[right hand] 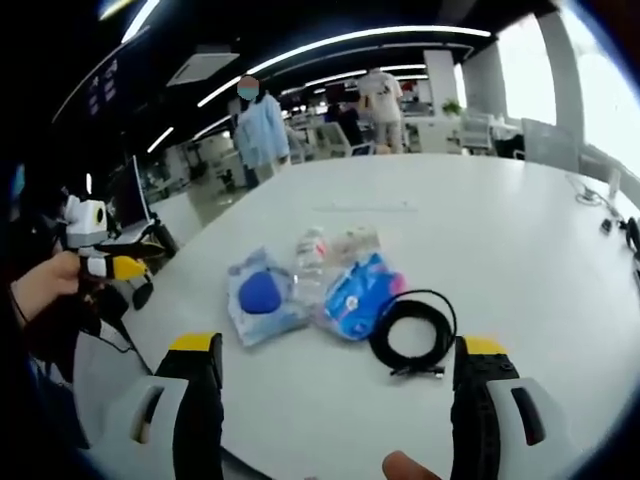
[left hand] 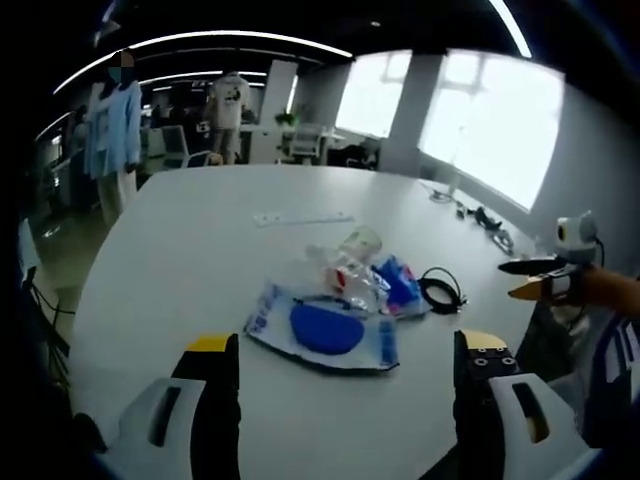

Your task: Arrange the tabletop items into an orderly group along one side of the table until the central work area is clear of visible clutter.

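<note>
A large white round bench (left hand: 200,260) is seen in both views, with a small cluster of items near its middle. In the left gripper view, the left gripper (left hand: 347,375) is held above the near edge of the bench, and its two yellow-tipped black fingers (left hand: 215,400) are spread wide apart, released, with nothing between them. Just ahead of the gap between these fingers a clear plastic bag with a round blue object inside (left hand: 320,330) is lying flat. Beyond it a crumpled transparent plastic bottle (left hand: 350,262) is seen, touching a blue and white printed plastic packet (left hand: 398,285). Beside the packet, toward the right finger, a coiled black cable (left hand: 442,290) is placed. Farther off, a flat clear ruler-like strip (left hand: 302,217) lies alone.

In the right gripper view, the right gripper (right hand: 340,385) is likewise released, with its fingers (right hand: 200,395) wide apart and empty. The black cable coil (right hand: 412,332) is nearest, just ahead of the right finger. The blue packet (right hand: 358,290) touches it, the bottle (right hand: 312,255) is behind, and the bag with the blue round object (right hand: 262,295) lies toward the left finger.
</note>
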{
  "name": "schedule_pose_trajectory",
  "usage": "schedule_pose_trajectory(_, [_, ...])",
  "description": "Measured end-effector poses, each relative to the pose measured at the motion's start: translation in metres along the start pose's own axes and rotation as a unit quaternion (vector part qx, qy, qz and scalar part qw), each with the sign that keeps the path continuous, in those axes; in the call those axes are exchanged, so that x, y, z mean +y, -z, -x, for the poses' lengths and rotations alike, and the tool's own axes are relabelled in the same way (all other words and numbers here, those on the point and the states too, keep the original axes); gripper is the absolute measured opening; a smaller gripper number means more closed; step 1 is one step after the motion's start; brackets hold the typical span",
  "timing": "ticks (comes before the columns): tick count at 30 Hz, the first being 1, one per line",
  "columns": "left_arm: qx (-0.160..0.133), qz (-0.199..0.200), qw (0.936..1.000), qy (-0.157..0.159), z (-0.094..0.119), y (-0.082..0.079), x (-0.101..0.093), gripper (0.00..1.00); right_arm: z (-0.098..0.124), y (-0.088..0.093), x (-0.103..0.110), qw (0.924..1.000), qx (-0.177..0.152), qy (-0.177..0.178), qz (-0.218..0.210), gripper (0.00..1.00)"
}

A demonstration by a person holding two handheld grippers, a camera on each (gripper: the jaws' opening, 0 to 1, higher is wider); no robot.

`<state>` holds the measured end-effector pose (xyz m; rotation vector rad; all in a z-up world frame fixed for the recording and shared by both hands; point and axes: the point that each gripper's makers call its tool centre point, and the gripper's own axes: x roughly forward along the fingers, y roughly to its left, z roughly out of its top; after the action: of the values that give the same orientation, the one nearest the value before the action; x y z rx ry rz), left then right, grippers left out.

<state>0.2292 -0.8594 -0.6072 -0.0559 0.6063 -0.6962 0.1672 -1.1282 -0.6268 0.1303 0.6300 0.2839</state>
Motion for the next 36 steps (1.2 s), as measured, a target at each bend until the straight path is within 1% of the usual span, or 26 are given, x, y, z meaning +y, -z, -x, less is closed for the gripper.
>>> schedule_pose_trajectory(2, [0.003,0.0,1.0,0.002,-0.004,0.001,0.0,0.87,-0.004,0.0,0.003,1.0,0.002,-0.004,0.003,0.94])
schedule_pose_trajectory(4, [0.005,0.002,1.0,0.003,-0.006,0.001,0.0,0.87,-0.008,-0.002,0.002,1.0,0.003,-0.008,0.003,0.94])
schedule_pose_trajectory(9, [0.012,-0.001,0.9998,0.013,-0.015,0.001,-0.003,0.86,-0.023,-0.008,0.014,0.9997,0.0,-0.024,0.011,0.93])
schedule_pose_trajectory(11, [0.015,-0.002,0.9998,0.015,-0.017,0.001,-0.004,0.86,-0.027,-0.01,0.017,0.9996,-0.002,-0.024,0.014,0.91])
schedule_pose_trajectory(15, [0.015,-0.003,0.9997,0.02,-0.02,-0.001,-0.005,0.86,-0.038,-0.016,0.027,0.9992,-0.008,-0.038,0.013,0.91])
schedule_pose_trajectory(17, [0.015,-0.002,0.9997,0.021,-0.023,-0.002,-0.005,0.86,-0.043,-0.02,0.031,0.9989,-0.012,-0.039,0.023,0.91])
schedule_pose_trajectory(24, [0.022,-0.002,0.9993,0.03,-0.035,-0.003,-0.007,0.85,-0.065,-0.026,0.043,0.9978,-0.003,-0.054,0.039,0.9])
schedule_pose_trajectory(26, [0.028,-0.012,0.9988,0.038,-0.038,-0.002,-0.011,0.85,-0.071,-0.029,0.047,0.9975,-0.004,-0.056,0.042,0.89])
schedule_pose_trajectory(27, [0.033,-0.016,0.9985,0.041,-0.04,-0.001,-0.013,0.85,-0.075,-0.031,0.051,0.9967,-0.004,-0.063,0.051,0.89])
schedule_pose_trajectory(29, [0.034,-0.018,0.9981,0.048,-0.044,-0.001,-0.017,0.85,-0.082,-0.034,0.056,0.9959,-0.003,-0.068,0.059,0.89])
schedule_pose_trajectory(36, [0.041,-0.018,0.9973,0.058,-0.053,0.001,-0.019,0.85,-0.11,-0.037,0.063,0.9943,0.012,-0.071,0.078,0.88])
